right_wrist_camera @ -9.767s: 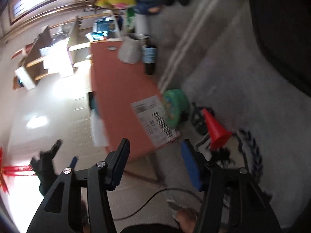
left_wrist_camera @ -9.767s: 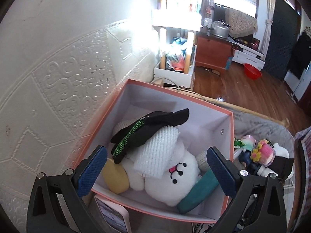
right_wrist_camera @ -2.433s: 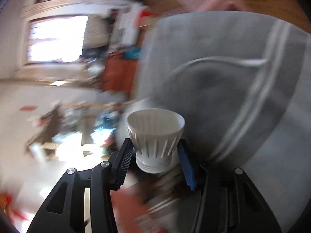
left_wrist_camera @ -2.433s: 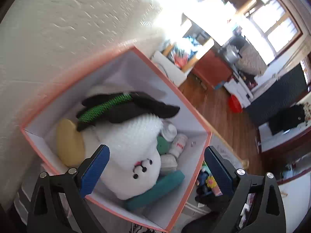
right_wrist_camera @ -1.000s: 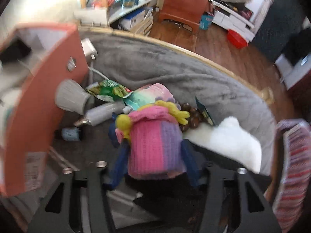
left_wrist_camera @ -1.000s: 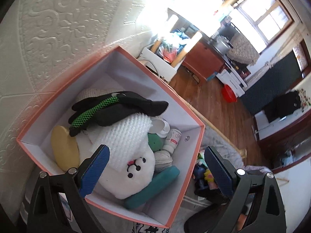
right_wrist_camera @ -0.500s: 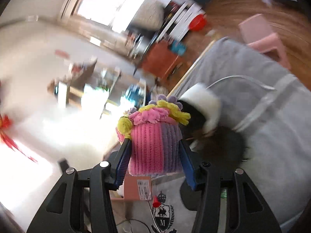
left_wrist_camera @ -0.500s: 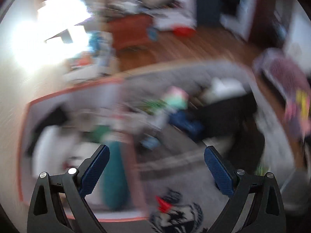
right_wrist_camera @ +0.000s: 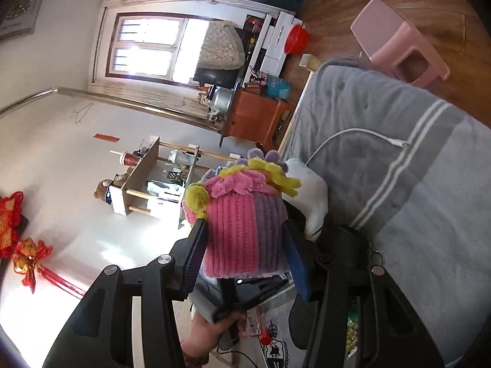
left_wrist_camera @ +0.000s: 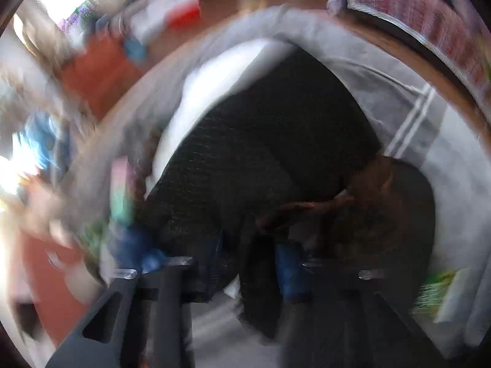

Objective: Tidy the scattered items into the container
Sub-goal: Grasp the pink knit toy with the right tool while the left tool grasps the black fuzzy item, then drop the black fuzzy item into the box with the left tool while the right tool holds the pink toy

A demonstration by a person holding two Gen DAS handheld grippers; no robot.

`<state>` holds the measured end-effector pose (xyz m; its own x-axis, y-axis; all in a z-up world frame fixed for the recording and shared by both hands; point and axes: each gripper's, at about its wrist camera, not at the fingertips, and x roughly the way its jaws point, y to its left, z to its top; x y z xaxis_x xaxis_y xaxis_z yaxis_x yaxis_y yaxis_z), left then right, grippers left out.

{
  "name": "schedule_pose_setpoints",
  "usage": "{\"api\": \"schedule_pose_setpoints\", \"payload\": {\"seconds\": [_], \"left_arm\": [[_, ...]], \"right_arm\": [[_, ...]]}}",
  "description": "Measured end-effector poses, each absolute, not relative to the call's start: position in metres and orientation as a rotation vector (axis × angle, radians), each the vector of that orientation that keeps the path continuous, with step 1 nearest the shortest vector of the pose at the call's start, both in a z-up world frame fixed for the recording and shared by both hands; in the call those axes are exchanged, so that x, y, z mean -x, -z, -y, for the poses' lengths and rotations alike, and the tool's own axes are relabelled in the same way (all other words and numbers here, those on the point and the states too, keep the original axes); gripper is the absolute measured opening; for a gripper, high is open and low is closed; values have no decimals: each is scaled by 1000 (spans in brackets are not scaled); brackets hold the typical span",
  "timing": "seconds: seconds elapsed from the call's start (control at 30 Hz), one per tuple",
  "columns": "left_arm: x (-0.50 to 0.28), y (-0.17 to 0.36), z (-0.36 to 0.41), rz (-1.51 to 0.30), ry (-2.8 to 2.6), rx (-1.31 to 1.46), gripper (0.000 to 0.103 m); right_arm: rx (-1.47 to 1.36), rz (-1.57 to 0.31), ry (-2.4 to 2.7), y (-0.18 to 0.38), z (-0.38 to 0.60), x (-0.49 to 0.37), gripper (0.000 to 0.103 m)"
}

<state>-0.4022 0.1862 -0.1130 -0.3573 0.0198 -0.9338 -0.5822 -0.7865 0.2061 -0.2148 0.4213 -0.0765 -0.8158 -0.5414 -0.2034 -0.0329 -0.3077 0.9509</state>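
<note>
1. The grey blanket (right_wrist_camera: 399, 190) with white stripes covers the bed; its far edge borders the wooden floor, where a pink stool (right_wrist_camera: 399, 43) stands. A white cable (right_wrist_camera: 353, 133) lies across the blanket's open middle.
2. The right gripper (right_wrist_camera: 245, 245) is clamped on the pink-and-purple knitted toy (right_wrist_camera: 242, 230), one pad on each flank, held clear above the blanket.
3. A white plush item (right_wrist_camera: 310, 196) lies just behind the toy.
4. A hand (right_wrist_camera: 202, 334) grips a black device below the toy.
5. The left gripper (left_wrist_camera: 248, 263) is closing; the view is heavily blurred. A dark fabric item (left_wrist_camera: 260, 159) fills the space ahead and appears to reach between the fingers; contact cannot be confirmed.
6. A crest printed below carries the letter "N"; other writing is unreadable.
</note>
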Motion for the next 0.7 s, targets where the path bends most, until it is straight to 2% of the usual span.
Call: {"api": "schedule_pose_setpoints", "payload": {"seconds": [0.03,0.07,0.3,0.47,0.6,0.63,0.7], "left_arm": [[401,104,-183,-707,-2196,1507,11],[397,92,-177,-651,-2200,1519,9],[316,-11,-86,-214,-2308,1448,9],[266,-86,1,-57,-2511,1343,9],[270,-143,99,29,-2786,1266,10],[276,-153,124,79,-2838,1258,11],[295,-167,173,133,-2910,1250,30]], "right_arm": [[-724,1608,2177,77,-421,216,48],[-724,1605,2169,76,-421,216,48],[-711,1558,2162,67,-412,216,48],[-779,1526,2185,70,-400,214,48],[-854,1465,2208,73,-384,215,48],[-870,1446,2214,73,-379,215,48],[-904,1404,2223,74,-368,215,48]]}}
